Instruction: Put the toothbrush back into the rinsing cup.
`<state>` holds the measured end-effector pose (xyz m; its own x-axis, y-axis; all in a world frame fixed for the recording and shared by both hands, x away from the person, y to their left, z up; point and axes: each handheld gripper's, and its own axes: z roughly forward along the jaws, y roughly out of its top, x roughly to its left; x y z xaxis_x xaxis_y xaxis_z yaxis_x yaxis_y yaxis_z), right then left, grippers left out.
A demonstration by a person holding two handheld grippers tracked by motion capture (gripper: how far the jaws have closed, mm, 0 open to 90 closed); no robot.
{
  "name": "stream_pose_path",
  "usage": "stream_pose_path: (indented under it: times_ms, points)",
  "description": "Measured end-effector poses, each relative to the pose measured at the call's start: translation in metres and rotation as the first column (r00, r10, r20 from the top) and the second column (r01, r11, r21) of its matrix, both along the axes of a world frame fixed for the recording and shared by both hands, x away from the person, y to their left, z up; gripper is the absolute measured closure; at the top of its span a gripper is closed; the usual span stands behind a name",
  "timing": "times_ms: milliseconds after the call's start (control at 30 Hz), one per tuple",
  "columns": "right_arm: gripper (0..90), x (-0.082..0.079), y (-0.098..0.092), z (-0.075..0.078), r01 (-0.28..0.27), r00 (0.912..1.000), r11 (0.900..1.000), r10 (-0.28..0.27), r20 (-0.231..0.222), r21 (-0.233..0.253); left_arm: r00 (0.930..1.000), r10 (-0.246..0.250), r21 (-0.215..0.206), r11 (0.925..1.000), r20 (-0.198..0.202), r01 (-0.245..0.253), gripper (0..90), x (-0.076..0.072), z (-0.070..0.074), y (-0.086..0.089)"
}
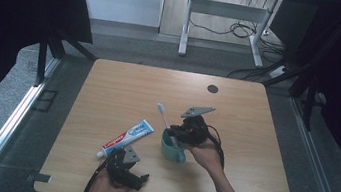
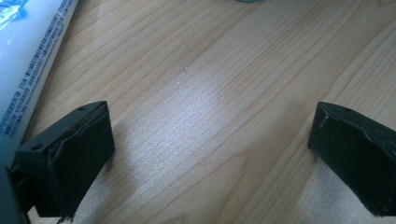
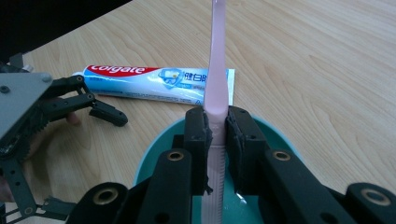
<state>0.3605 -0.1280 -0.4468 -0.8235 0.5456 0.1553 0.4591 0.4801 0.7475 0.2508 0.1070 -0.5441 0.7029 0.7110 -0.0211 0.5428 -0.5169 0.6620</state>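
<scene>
My right gripper (image 3: 217,128) is shut on a pink toothbrush (image 3: 217,60), holding its handle over the mouth of a teal cup (image 3: 275,133). In the high view the right gripper (image 1: 179,133) sits at the cup (image 1: 171,151) and the toothbrush (image 1: 162,115) slants up to the left, bristle end uppermost. A Colgate toothpaste tube (image 1: 127,138) lies flat on the wooden table (image 1: 124,84) left of the cup. My left gripper (image 1: 132,180) rests open near the table's front edge, just below the tube's cap end. The left gripper (image 2: 212,140) has bare wood between its jaws, with the tube (image 2: 28,60) at the left.
A dark round grommet (image 1: 213,88) sits in the tabletop at the back right. Beyond the table stands a white desk frame (image 1: 225,13) with loose cables (image 1: 241,30) on the floor. Dark curtains hang at both sides.
</scene>
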Motion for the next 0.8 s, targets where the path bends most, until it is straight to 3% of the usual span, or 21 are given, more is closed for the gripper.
stream_pose_path:
  times_ms: [800]
  points:
    - [77.0,-0.002,-0.005,-0.021,0.001,0.9991,1.0,-0.002,-0.042,-0.019,1.0,0.002,-0.002,1.0,-0.001,-0.002,0.2,0.0,0.0,0.0]
